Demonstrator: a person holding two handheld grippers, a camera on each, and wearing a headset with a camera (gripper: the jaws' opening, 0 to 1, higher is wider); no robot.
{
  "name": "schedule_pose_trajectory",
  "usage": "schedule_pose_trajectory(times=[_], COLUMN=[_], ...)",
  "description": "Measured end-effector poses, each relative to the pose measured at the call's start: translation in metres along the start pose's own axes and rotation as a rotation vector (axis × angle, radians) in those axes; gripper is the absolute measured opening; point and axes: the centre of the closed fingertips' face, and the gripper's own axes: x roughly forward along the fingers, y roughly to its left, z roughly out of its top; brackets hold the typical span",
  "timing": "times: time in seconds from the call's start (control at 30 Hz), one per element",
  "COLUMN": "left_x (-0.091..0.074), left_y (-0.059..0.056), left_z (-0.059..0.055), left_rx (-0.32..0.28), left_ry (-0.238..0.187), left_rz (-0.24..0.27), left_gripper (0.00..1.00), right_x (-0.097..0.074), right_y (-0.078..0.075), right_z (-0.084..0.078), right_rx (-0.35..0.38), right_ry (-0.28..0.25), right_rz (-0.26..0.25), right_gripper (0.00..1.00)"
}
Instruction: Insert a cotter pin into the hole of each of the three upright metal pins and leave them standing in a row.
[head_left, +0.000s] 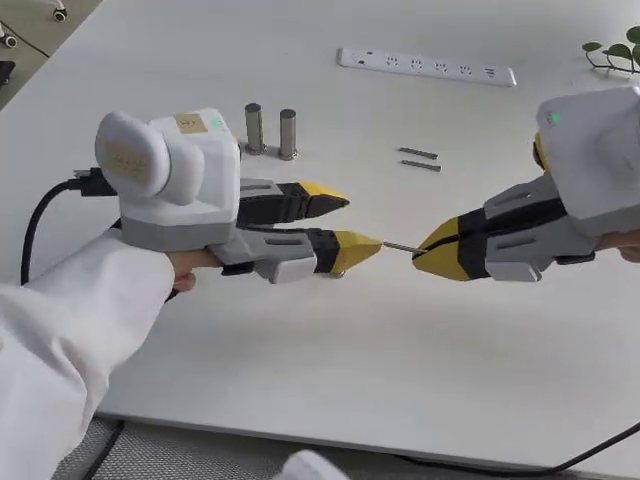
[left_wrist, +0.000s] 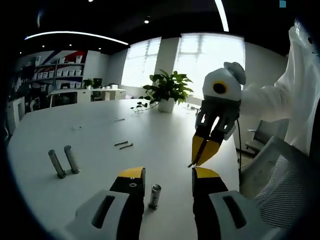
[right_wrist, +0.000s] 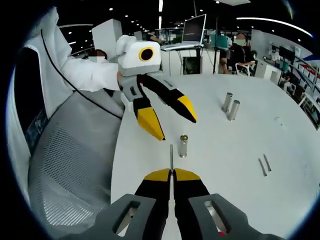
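My left gripper (head_left: 362, 224) is open, and a short upright metal pin (left_wrist: 155, 196) stands on the table between its jaws without touching them. My right gripper (head_left: 420, 250) is shut on a thin cotter pin (head_left: 400, 247), which points at the left gripper's lower jaw. In the right gripper view the cotter pin (right_wrist: 171, 157) sticks out past the shut jaws towards that metal pin (right_wrist: 183, 145). Two more metal pins (head_left: 254, 128) (head_left: 288, 134) stand side by side farther back. Two spare cotter pins (head_left: 419, 159) lie flat on the table.
A white power strip (head_left: 427, 66) lies along the far side of the white table (head_left: 330, 370). A potted plant (head_left: 615, 52) is at the far right corner. A black cable (head_left: 45, 215) trails from the left gripper. A mesh chair (right_wrist: 75, 165) stands by the table's edge.
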Motion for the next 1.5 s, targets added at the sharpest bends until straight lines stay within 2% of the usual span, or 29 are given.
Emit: schedule_pose_trajectory(times=[0.07, 0.1, 0.2, 0.3, 0.43, 0.47, 0.57, 0.63, 0.83, 0.97, 1.03, 1.13, 1.23, 1.3, 1.5], left_x=[0.003, 0.006, 0.012, 0.016, 0.019, 0.019, 0.019, 0.019, 0.019, 0.019, 0.019, 0.02, 0.02, 0.02, 0.02], left_y=[0.007, 0.009, 0.012, 0.013, 0.014, 0.015, 0.016, 0.017, 0.02, 0.02, 0.019, 0.018, 0.018, 0.019, 0.02], left_z=[-0.008, -0.013, -0.021, -0.033, -0.044, -0.051, -0.056, -0.062, -0.067, -0.07, -0.07, -0.07, -0.071, -0.071, -0.072], left_rx=[0.032, 0.03, 0.014, 0.007, 0.004, 0.009, -0.002, 0.02, -0.004, 0.0, -0.021, -0.002, -0.018, 0.003, 0.016], left_ry=[0.042, 0.055, 0.066, 0.096, 0.127, 0.153, 0.151, 0.175, 0.17, 0.177, 0.169, 0.165, 0.173, 0.177, 0.178], left_rz=[0.04, 0.057, 0.065, 0.07, 0.073, 0.083, 0.09, 0.095, 0.104, 0.099, 0.096, 0.089, 0.084, 0.086, 0.087], left_gripper=[0.35, 0.35, 0.34, 0.34, 0.29, 0.29, 0.27, 0.22, 0.19, 0.12, 0.1, 0.08, 0.08, 0.08, 0.08], right_x=[0.004, 0.006, 0.011, 0.015, 0.018, 0.019, 0.02, 0.021, 0.026, 0.029, 0.03, 0.032, 0.034, 0.035, 0.038], right_y=[-0.006, -0.008, -0.012, -0.016, -0.019, -0.019, -0.02, -0.02, -0.017, -0.016, -0.015, -0.015, -0.016, -0.017, -0.017], right_z=[0.0, 0.0, -0.001, -0.002, -0.003, -0.004, -0.005, -0.007, -0.011, -0.011, -0.011, -0.011, -0.011, -0.011, -0.007], right_rx=[0.006, 0.006, -0.003, -0.006, -0.01, -0.021, -0.021, -0.022, -0.027, -0.04, -0.047, -0.063, -0.068, -0.072, -0.087], right_ry=[0.002, 0.007, 0.023, 0.04, 0.052, 0.061, 0.072, 0.082, 0.107, 0.12, 0.125, 0.136, 0.141, 0.146, 0.143], right_rz=[-0.01, -0.014, -0.019, -0.024, -0.023, -0.023, -0.022, -0.023, -0.013, -0.008, -0.005, -0.003, 0.0, -0.001, 0.0], right_gripper=[0.0, 0.0, 0.0, 0.0, 0.0, 0.0, 0.0, 0.0, 0.0, 0.0, 0.0, 0.0, 0.0, 0.0, 0.0])
